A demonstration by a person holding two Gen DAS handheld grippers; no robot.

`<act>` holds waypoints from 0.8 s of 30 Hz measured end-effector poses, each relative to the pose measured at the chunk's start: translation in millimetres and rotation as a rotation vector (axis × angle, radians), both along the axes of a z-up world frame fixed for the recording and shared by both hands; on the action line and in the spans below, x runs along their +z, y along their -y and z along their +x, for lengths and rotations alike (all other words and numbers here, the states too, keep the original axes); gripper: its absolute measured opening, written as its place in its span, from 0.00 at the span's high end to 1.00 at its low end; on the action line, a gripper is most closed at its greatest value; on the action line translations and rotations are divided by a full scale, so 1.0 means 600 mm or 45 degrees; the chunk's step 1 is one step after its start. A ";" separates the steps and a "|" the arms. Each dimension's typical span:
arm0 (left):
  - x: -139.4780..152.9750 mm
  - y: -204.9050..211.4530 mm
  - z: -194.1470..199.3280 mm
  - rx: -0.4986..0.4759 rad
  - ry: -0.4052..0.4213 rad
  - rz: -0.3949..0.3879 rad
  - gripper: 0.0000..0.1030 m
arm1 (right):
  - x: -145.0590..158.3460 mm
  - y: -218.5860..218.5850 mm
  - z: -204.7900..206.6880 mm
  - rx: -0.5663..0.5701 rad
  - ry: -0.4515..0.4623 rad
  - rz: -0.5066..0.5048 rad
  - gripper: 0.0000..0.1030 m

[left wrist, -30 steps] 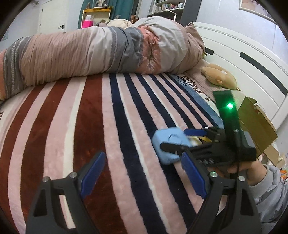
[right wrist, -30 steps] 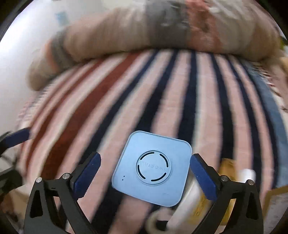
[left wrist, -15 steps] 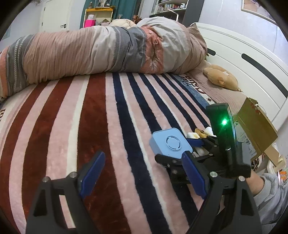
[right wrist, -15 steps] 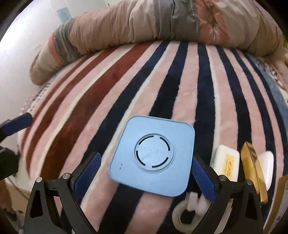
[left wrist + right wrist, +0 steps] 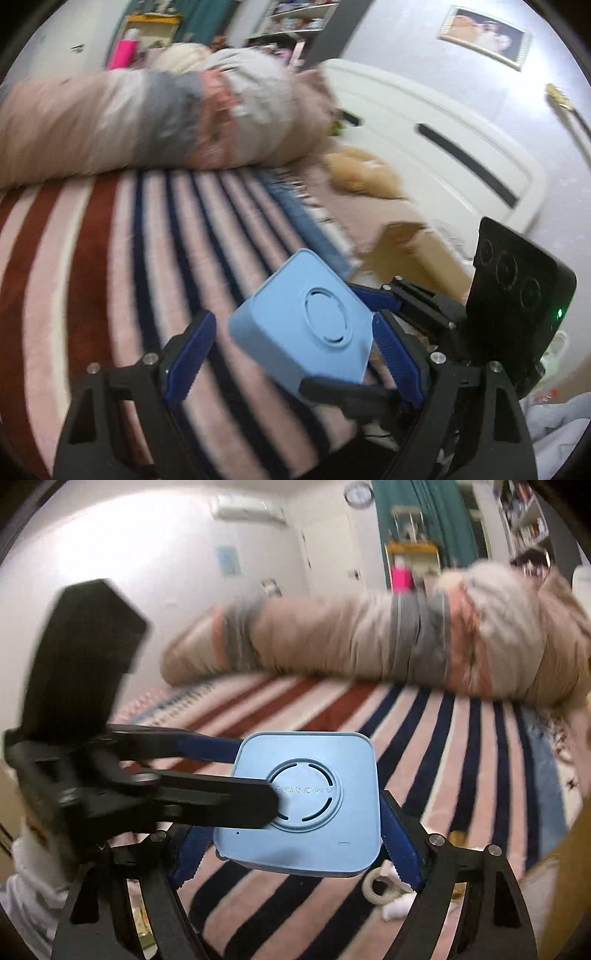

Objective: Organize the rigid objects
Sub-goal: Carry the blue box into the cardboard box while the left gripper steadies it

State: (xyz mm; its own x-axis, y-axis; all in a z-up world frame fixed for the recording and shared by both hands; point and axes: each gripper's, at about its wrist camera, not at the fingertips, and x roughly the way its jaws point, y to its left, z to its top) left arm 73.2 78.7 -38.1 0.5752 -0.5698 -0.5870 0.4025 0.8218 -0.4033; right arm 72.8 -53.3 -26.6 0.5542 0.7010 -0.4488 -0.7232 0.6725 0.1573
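A light blue square box (image 5: 314, 805) with a round vent on top hangs above the striped blanket (image 5: 461, 746). My right gripper (image 5: 295, 845) is closing, and its blue pads (image 5: 400, 845) press on the box's two sides. In the left wrist view the same box (image 5: 306, 325) sits between the fingers of my left gripper (image 5: 291, 317). That gripper is open, with a gap between its left pad (image 5: 190, 358) and the box. The left gripper (image 5: 255, 775) comes in from the left, one finger lying across the box's top. The right gripper (image 5: 332, 339) comes in from the right.
A rolled duvet (image 5: 147, 122) lies across the far side of the bed. A tan plush toy (image 5: 362, 173) and a white headboard (image 5: 461, 147) are at the right. A cardboard box (image 5: 406, 251), a tape roll (image 5: 375, 888) and small white items lie beside the gripper.
The right gripper's jaws closed in on the blue box and lifted it off the blanket. The left gripper rose and the box now sits between its fingers. Both views tilted upward.
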 end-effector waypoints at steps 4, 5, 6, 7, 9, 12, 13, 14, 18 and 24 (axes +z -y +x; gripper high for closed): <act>0.048 0.079 0.000 -0.108 0.015 -0.043 0.28 | 0.054 0.062 -0.040 -0.019 0.132 0.091 0.22; 0.057 0.099 0.001 -0.135 0.017 -0.056 0.37 | 0.063 0.084 -0.051 -0.034 0.163 0.105 0.22; 0.069 0.128 0.004 -0.165 0.022 -0.060 0.44 | 0.065 0.105 -0.059 -0.052 0.182 0.112 0.22; 0.075 0.148 0.005 -0.184 0.025 -0.056 0.45 | 0.071 0.131 -0.065 -0.090 0.206 0.117 0.22; 0.087 0.200 0.008 -0.223 0.045 -0.015 0.48 | 0.077 0.171 -0.067 -0.135 0.213 0.129 0.22; 0.095 0.290 0.017 -0.297 0.062 0.065 0.54 | 0.074 0.238 -0.067 -0.214 0.196 0.146 0.22; 0.094 0.311 0.021 -0.308 0.062 0.077 0.56 | 0.070 0.264 -0.064 -0.251 0.179 0.147 0.22; 0.093 0.333 0.026 -0.311 0.062 0.094 0.62 | 0.067 0.282 -0.062 -0.276 0.160 0.149 0.22; 0.071 0.409 0.046 -0.366 0.017 0.133 0.68 | 0.037 0.357 -0.044 -0.365 0.020 0.171 0.23; 0.019 0.490 0.066 -0.422 -0.061 0.267 0.68 | -0.005 0.404 -0.018 -0.436 -0.121 0.053 0.23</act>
State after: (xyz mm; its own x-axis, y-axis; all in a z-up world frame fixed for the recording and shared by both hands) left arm 113.1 -215.6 -26.8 0.3491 -0.5849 -0.7322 0.6449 0.7168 -0.2651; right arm 62.0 -295.8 -29.8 0.7172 0.5008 -0.4846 -0.4378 0.8648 0.2459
